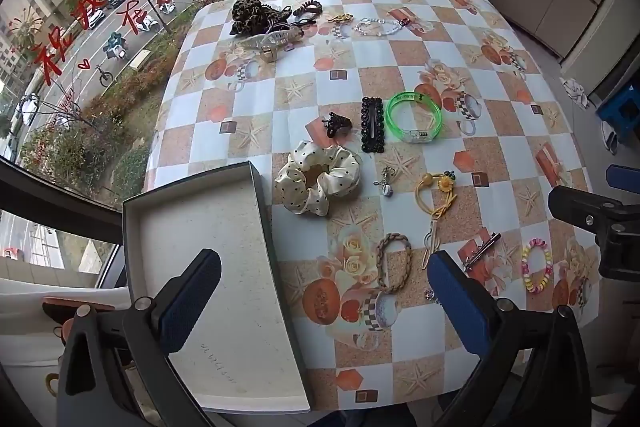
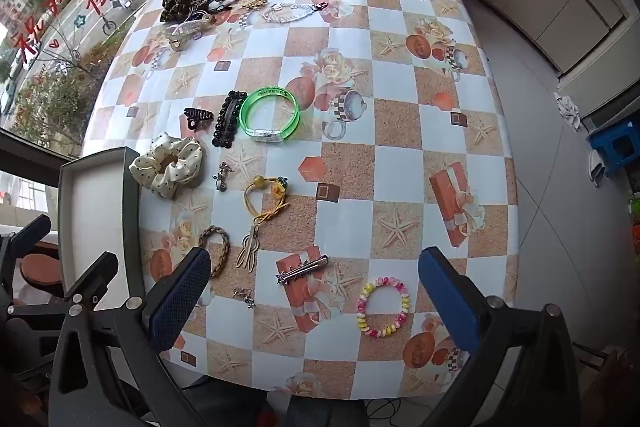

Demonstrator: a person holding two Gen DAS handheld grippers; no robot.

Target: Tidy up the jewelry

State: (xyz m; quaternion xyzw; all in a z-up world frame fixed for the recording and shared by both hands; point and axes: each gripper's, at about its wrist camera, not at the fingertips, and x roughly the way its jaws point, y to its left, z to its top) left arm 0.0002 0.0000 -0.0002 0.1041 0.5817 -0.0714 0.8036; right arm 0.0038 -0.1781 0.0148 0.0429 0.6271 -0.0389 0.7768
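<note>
Checked oilcloth covers the counter by a window. Left wrist view: the left gripper hangs spread and empty, one finger over the empty box at the near left edge, scrunchie just right of it. Right wrist view: the right gripper is spread, empty, above the clip; the bead bracelet lies near right, green bangle farther.
</note>
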